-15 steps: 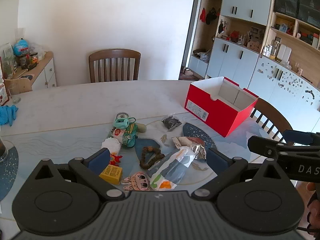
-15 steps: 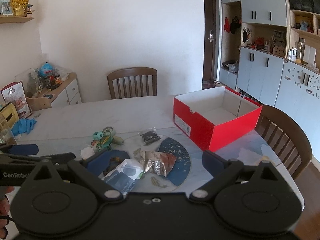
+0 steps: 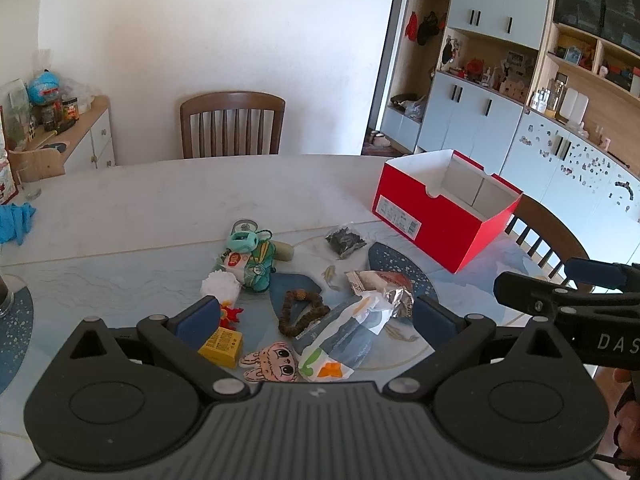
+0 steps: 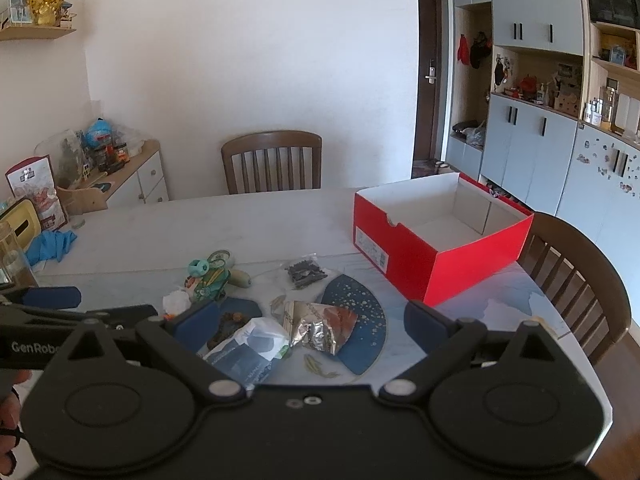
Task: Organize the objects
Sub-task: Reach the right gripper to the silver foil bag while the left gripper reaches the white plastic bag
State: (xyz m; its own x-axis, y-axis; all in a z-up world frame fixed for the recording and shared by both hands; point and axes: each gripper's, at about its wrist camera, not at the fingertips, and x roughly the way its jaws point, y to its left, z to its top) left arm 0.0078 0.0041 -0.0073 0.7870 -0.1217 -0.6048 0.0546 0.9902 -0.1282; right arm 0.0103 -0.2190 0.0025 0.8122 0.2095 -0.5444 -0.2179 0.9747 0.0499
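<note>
A pile of small objects lies on the table: a white and blue pouch (image 3: 352,324), a crumpled foil bag (image 3: 386,286), a brown bead bracelet (image 3: 302,310), a green plush (image 3: 256,264), a yellow box (image 3: 221,346), a cartoon face cutout (image 3: 272,366) and a dark packet (image 3: 345,240). An empty red box (image 3: 444,216) stands to the right. My left gripper (image 3: 316,316) is open above the pile. My right gripper (image 4: 312,320) is open over the pouch (image 4: 250,346) and foil bag (image 4: 320,326). The red box (image 4: 436,236) is to its right.
Wooden chairs stand at the far side (image 3: 232,124) and the right side (image 4: 576,280) of the table. A blue cloth (image 3: 16,220) and a glass (image 3: 28,180) lie at the left. A sideboard (image 4: 132,176) and wall cabinets (image 3: 500,112) stand behind.
</note>
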